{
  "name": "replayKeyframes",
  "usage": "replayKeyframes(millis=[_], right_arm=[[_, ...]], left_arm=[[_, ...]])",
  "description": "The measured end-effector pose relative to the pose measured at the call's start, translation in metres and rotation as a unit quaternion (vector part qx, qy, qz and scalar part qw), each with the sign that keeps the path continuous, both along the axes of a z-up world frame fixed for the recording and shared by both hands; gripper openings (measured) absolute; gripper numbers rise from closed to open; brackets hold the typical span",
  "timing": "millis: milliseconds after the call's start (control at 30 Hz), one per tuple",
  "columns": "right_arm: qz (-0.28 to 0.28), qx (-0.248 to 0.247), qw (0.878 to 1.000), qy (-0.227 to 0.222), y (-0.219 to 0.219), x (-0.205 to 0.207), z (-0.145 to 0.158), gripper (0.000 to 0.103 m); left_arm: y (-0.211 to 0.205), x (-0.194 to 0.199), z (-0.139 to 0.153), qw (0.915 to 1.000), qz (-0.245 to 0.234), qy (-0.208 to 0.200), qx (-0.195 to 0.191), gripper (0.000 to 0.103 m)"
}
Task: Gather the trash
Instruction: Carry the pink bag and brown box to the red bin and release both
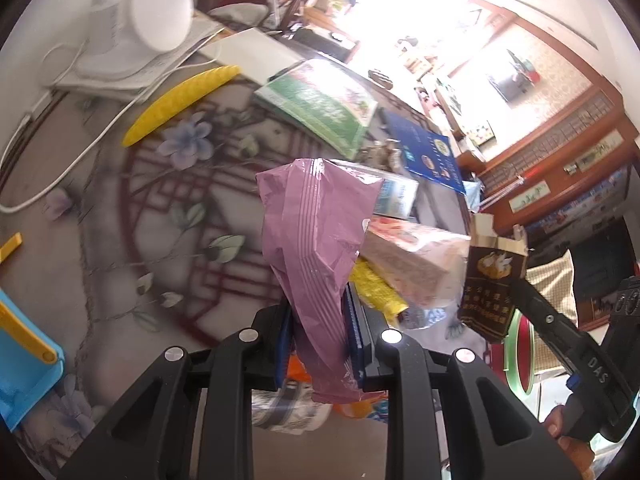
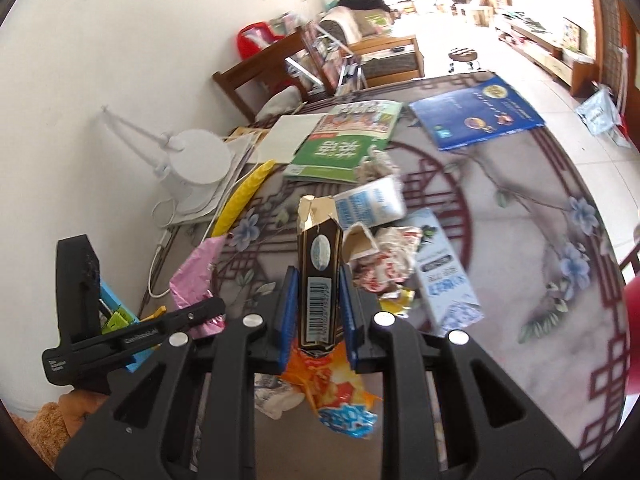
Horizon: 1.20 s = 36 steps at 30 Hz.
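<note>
In the left wrist view, the left tool [image 1: 320, 344] is closed on a pink plastic wrapper [image 1: 316, 248], pinched at its lower part so that the rest stands free above the bench [image 1: 120, 240]. To the right of the wrapper, a dark cigarette pack [image 1: 490, 280] is carried by the right tool, probably so that both pieces are taken away together.

In the right wrist view, the right tool [image 2: 318, 304] is closed on the cigarette pack [image 2: 320, 276], held upright by its narrow sides. More trash, a crumpled red-and-white wrapper [image 2: 384, 260] and an orange snack bag [image 2: 332, 392], lies around the pack, not yet collected.
</note>
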State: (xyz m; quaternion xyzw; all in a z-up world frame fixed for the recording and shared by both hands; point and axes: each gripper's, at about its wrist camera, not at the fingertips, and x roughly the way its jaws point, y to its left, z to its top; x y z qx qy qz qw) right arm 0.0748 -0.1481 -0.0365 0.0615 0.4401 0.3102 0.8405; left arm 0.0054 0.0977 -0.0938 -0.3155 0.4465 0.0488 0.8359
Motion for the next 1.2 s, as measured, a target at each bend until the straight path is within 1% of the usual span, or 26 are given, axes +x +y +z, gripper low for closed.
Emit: replayKeyframes(millis=[300, 500, 700, 933, 1200], right_arm=[[-0.041, 0.001, 0.999, -0.007, -0.041, 0.002, 0.002, 0.021], [-0.062, -0.001, 0.998, -0.006, -0.065, 0.006, 0.001, 0.021], [-0.076, -0.002, 0.997, -0.002, -0.091, 0.01, -0.001, 0.021], [-0.089, -0.006, 0.996, -0.003, -0.124, 0.015, 0.0, 0.02], [-0.105, 0.002, 0.994, 0.003, -0.167, 0.026, -0.003, 0.021]], left_arm=[[-0.04, 0.014, 0.021, 0.9988, -0.042, -0.021, 0.013, 0.021], [-0.065, 0.024, 0.03, 0.9971, -0.066, -0.033, 0.015, 0.021], [-0.094, 0.032, 0.035, 0.995, -0.091, -0.037, 0.019, 0.021], [-0.127, 0.044, 0.037, 0.9933, -0.108, -0.036, 0.021, 0.021], [-0.166, 0.058, 0.038, 0.9918, -0.122, -0.027, 0.028, 0.021]])
